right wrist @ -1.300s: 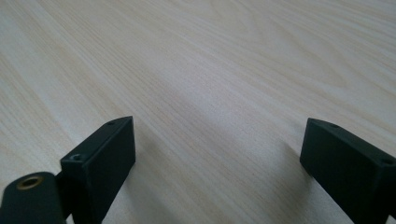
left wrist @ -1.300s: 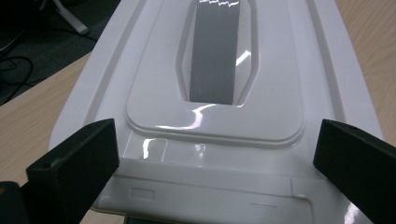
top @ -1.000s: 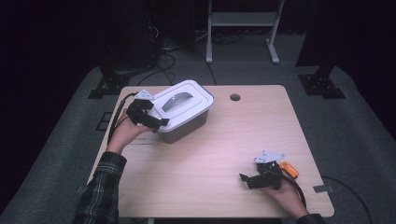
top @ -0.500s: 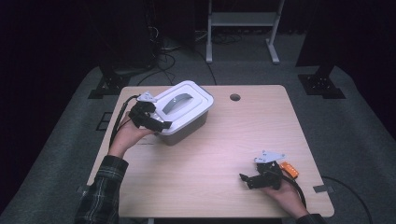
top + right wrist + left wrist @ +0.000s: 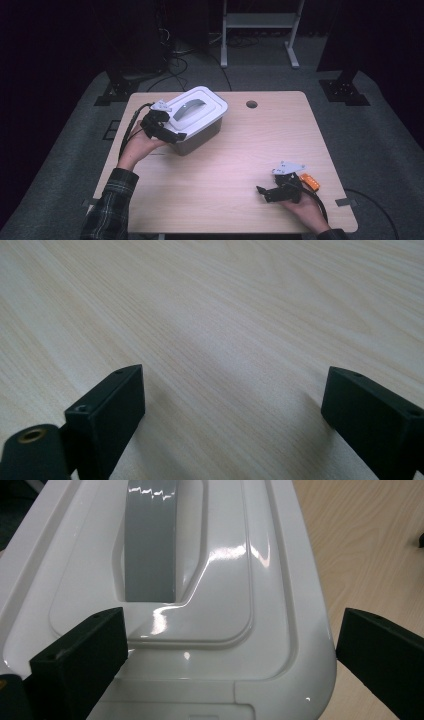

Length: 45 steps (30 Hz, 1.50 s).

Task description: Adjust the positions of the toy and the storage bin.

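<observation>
A white-lidded storage box [image 5: 196,120] stands near the far-left corner of the wooden table [image 5: 240,150], turned at an angle to the table's edges, its grey handle [image 5: 183,109] lying flat in a recess of the lid. No brand, label or lettering can be read on the lid or on the grey walls of the box.

The person's left hand [image 5: 137,149] reaches in from the near-left edge, the plaid sleeve [image 5: 111,205] ending at the wrist, and holds the left tongs [image 5: 172,134] at the box's near end. In the left gripper view the tongs stand wide: one jaw sits over the lid [image 5: 200,580] just below the end of the handle [image 5: 150,540], the other hangs out past the lid's rim above bare table, so the lid's corner lies between them. Whether a jaw touches the lid cannot be told.

The right hand [image 5: 305,207] rests near the near-right corner, well apart from the box, with the right tongs [image 5: 262,192] pointing towards the left edge. An orange part [image 5: 309,181] shows at the back of the tool. In the right gripper view these tongs are also spread wide, low over bare wood grain [image 5: 225,330], holding nothing.
</observation>
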### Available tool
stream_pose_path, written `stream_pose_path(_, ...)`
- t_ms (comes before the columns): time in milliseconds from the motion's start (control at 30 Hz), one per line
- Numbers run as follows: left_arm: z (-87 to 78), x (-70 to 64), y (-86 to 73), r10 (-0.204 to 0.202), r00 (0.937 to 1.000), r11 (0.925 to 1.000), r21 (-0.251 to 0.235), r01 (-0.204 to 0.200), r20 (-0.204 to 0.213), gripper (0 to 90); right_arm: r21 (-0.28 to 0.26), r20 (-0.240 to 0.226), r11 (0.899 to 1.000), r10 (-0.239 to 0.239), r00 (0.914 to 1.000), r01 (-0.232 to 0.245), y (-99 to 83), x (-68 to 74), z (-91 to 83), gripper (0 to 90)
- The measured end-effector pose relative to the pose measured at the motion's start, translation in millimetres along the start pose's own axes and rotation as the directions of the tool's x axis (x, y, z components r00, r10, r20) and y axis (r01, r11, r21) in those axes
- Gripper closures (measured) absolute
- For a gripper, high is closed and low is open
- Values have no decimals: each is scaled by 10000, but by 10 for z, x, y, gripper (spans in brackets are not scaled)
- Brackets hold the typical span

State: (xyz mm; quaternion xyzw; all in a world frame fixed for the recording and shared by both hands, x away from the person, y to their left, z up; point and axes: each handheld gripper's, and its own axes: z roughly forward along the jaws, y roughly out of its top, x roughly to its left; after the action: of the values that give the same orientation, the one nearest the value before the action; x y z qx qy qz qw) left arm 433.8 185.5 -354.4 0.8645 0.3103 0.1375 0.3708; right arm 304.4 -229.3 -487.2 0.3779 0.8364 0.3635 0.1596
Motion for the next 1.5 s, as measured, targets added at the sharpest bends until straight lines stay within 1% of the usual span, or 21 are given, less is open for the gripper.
stream_pose_path(67,4,-56,5,180,9998,9998,97,-180,-77,9,1,1,10000,1,10000,-1,0,0,0,93)
stream_pose_path(133,-13,-111,1,295,9996,9996,14,-295,36,48,3,1,10000,0,10000,0,0,0,0,93)
stream_pose_path(200,-39,-149,-6,341,9992,9994,-74,-339,213,127,-1,-2,10000,-1,10000,1,0,0,0,93)
stream_pose_path(300,-60,-186,-20,366,9992,9993,-66,-365,181,202,-11,-5,10000,10,10000,-10,0,1,1,93)
stream_pose_path(333,-71,-199,-24,321,9992,9995,-83,-319,236,228,-4,-3,10000,4,10000,-4,0,0,0,93)
stream_pose_path(433,-91,-232,-30,365,9987,9991,-240,-356,368,343,-6,1,10000,1,10000,-1,0,0,1,93)
stream_pose_path(567,-80,-291,-28,655,9976,9973,-348,-647,214,492,-4,3,10000,2,10000,-2,0,0,0,93)
stream_pose_path(600,-74,-303,-25,692,9975,9970,-363,-686,140,512,-3,2,10000,3,10000,-3,0,0,0,93)
stream_pose_path(700,-52,-336,-3,726,9973,9965,-414,-721,105,585,-2,4,10000,5,10000,-5,0,1,0,93)
stream_pose_path(867,28,-380,76,841,9964,9956,-406,-843,-47,609,11,-2,10000,-2,10000,2,1,0,-1,94)
stream_pose_path(900,43,-386,93,858,9963,9955,-392,-861,-98,632,-2,-2,10000,3,10000,-3,0,0,0,93)
stream_pose_path(933,60,-388,111,807,9967,9959,-408,-808,-34,660,-3,2,10000,4,10000,-4,0,0,0,93)
stream_pose_path(967,68,-390,120,805,9967,9960,-379,-806,-53,709,-3,0,10000,4,10000,-4,0,0,0,93)
stream_pose_path(1167,100,-428,159,653,9978,9976,-225,-651,77,726,-6,7,10000,4,10000,-4,0,0,1,94)
stream_pose_path(1233,96,-456,172,725,9974,9971,-219,-725,-13,728,-5,5,10000,6,10000,-6,0,0,0,94)
stream_pose_path(1267,88,-468,181,692,9976,9973,-228,-692,15,731,-5,6,10000,10,10000,-10,0,1,0,94)
stream_pose_path(1300,70,-480,192,691,9976,9969,-396,-686,96,736,-6,6,10000,7,10000,-7,0,0,0,93)
stream_pose_path(1333,36,-486,204,709,9968,9951,-723,-680,377,900,-9,4,10000,4,10000,-4,0,0,1,94)
stream_pose_path(1367,20,-500,221,738,9964,9948,-729,-707,406,900,-5,-2,10000,8,10000,-8,1,1,1,93)
stream_pose_path(1433,17,-528,244,977,9951,9942,-465,-970,135,900,-2,-3,10000,0,10000,0,1,2,1,93)
stream_pose_path(1500,11,-520,244,917,9957,9947,-486,-910,122,900,-9,-4,10000,-12,10000,12,2,1,2,93)
